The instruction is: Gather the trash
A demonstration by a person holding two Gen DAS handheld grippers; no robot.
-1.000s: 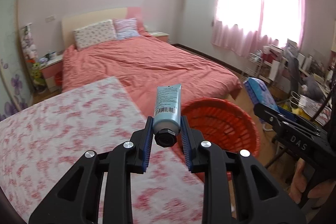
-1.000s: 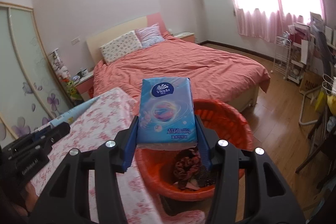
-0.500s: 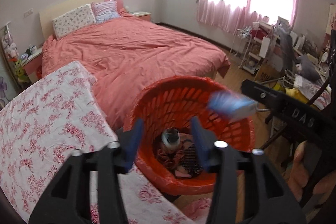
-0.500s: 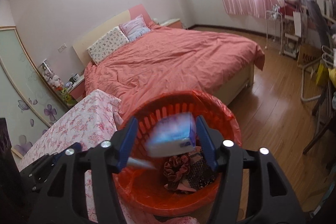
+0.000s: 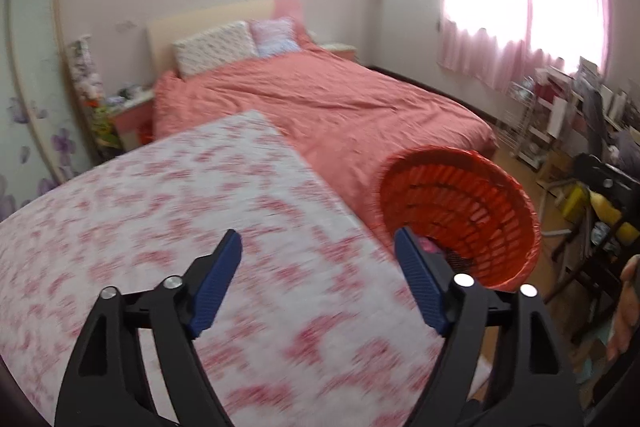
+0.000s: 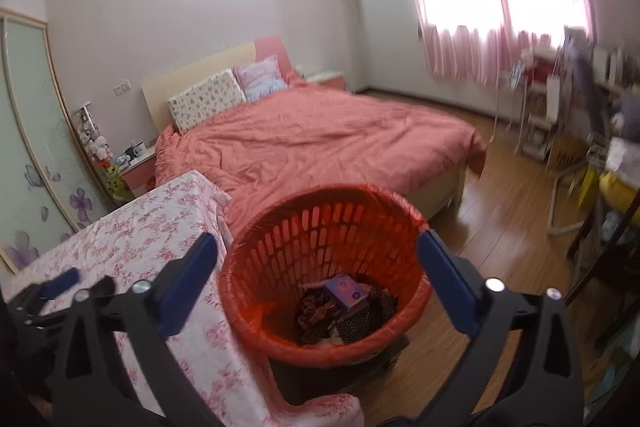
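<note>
A: So, where is the trash?

B: In the basket (image 6: 320,267). A blue pack (image 6: 347,291) lies flat on top of a dark heap at the bottom, beside some black mesh (image 6: 366,319). The rest of the heap is too dim to tell.

A: And the basket itself?

B: It is red with slotted walls, stands on the wood floor (image 6: 508,223) just beside the table (image 6: 132,235) edge, between the table and the bed (image 6: 320,139). In the left wrist view only its far wall and rim (image 5: 460,195) show, to the right of the table.

A: What about the grippers?

B: Both are released. The right gripper (image 6: 318,259) hangs over the basket, its jaws wide, having just been opening, with nothing between them but the basket below. The left gripper (image 5: 318,255) is over the table's near right corner; its jaws have just been opening too, and nothing sits between the blue pads (image 5: 218,281).

A: Does either touch anything?

B: No, neither touches the basket or the cloth (image 5: 160,227), which is white with red flowers.

A: Anything else near?

B: Part of a hand (image 5: 624,311) shows at the right edge of the left view, blurred. Beyond the bed are two pillows (image 6: 208,101) and pink curtains (image 6: 460,51).
</note>
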